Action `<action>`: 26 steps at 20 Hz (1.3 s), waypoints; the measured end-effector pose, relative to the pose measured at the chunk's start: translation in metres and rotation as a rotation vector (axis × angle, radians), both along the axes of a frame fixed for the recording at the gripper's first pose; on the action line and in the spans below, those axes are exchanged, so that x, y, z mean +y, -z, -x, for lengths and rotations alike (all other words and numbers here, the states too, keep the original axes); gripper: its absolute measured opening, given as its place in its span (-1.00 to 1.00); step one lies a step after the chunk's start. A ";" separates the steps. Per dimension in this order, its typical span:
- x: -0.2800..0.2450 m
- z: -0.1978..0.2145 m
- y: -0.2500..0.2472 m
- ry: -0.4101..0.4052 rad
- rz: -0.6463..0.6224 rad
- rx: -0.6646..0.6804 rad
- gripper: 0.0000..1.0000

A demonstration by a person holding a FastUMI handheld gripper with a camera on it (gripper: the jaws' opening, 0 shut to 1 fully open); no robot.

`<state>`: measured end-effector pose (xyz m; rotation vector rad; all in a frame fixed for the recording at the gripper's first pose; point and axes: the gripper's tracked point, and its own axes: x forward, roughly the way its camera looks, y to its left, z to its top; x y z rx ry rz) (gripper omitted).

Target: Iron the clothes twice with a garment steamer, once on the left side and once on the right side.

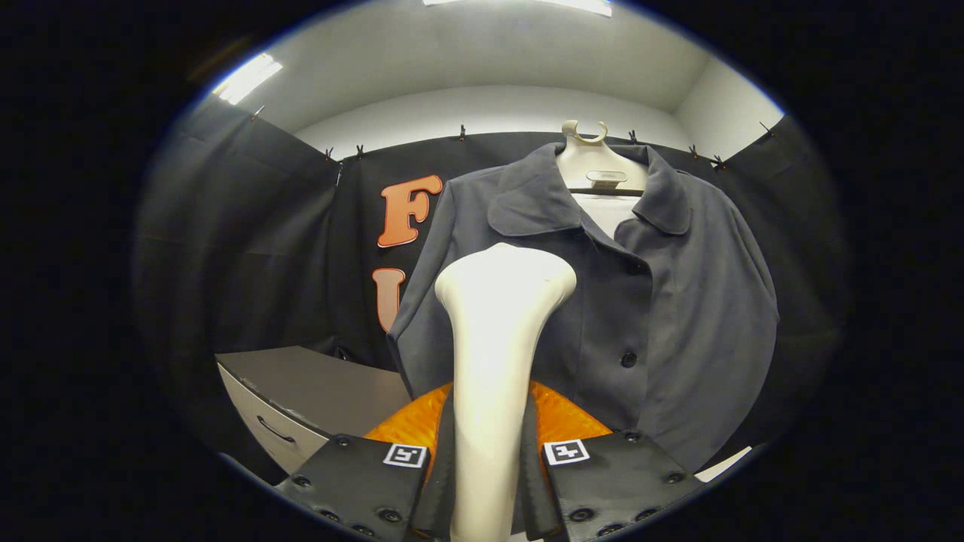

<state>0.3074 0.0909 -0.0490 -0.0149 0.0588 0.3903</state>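
Between the jaws of the gripper [489,459] stands one garment steamer [498,339], clasped on both sides of its pale handle and held upright, its flared head raised toward the left front of one dark grey jacket [678,301]. That jacket hangs just beyond on one cream hanger [595,162] against the booth wall, two buttons showing down its front. One grey drawer cabinet [301,399] sits low, off to the left.

Gripper [486,482] tilted upward, both fingers [361,482] clamped on the steamer handle [489,391]
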 end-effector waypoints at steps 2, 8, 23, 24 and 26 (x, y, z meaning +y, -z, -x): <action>0.000 -0.004 0.007 0.003 -0.002 0.014 -0.15; -0.007 0.001 0.032 0.017 -0.007 0.059 -0.14; -0.028 0.036 0.096 0.025 -0.013 0.118 -0.15; -0.029 0.037 0.102 0.029 -0.006 0.121 -0.15; -0.031 0.040 0.113 0.036 0.001 0.130 -0.15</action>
